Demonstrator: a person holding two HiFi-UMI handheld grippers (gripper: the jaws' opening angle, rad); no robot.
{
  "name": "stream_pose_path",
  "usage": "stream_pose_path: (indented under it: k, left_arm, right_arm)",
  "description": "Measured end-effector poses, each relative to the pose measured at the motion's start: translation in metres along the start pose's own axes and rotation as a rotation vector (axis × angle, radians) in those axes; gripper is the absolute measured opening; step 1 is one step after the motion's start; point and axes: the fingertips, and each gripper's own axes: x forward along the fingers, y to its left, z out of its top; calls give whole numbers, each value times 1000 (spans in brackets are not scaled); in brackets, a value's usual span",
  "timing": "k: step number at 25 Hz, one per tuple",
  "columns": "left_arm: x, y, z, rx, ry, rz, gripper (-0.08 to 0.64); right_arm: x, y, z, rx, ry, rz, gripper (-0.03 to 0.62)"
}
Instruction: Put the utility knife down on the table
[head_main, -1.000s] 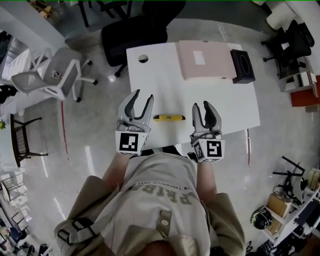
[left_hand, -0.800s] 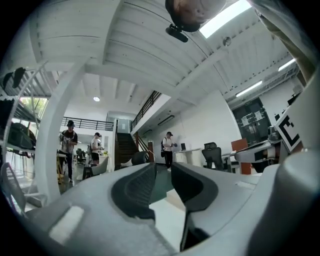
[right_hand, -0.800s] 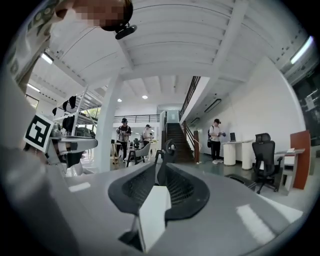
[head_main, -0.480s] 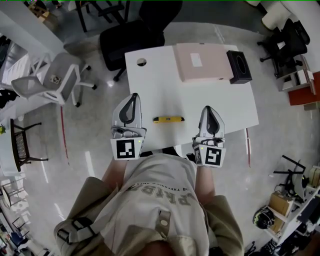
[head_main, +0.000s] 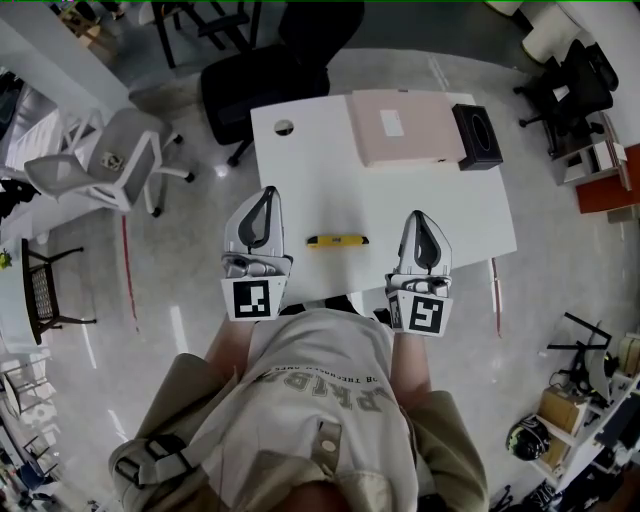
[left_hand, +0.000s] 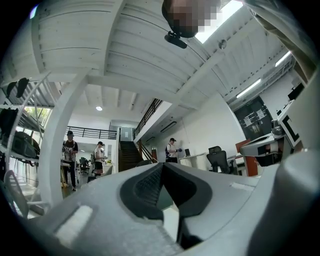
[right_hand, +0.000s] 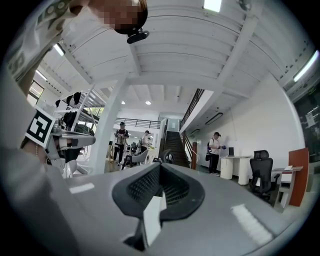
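The left gripper (head_main: 266, 196) and right gripper (head_main: 418, 219) had just been closing from the wide spread of a second before, and their jaws now met tip to tip with nothing between them. They were held side by side over the near edge of the table (head_main: 400, 200), raised a little since then, roughly level and pointing toward 12 o'clock. The knife (head_main: 337, 240) had not moved: it lay flat on the table at 3 o'clock from the left gripper and 9 o'clock from the right, touching neither.
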Motion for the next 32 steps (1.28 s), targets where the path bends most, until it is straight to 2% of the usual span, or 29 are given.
stream_pose_path:
  k: [10, 15, 21, 26, 32]
  left_arm:
    - [6, -3, 1, -5, -9, -15, 11]
    - [6, -9, -5, 14, 16, -38, 11]
    - [5, -8, -7, 9, 23, -35, 11]
    - [6, -9, -11, 4, 35, -37, 10]
    - [6, -12, -12, 9, 42, -33, 9]
  right_arm:
    - [7, -3, -6, -94, 92, -63, -2]
    - [10, 10, -1, -60, 62, -11, -2]
    - [9, 10, 7, -62, 39, -24, -2]
    - [5, 5, -2, -83, 74, -13, -2]
    - [8, 4, 7, -74, 39, -19, -2]
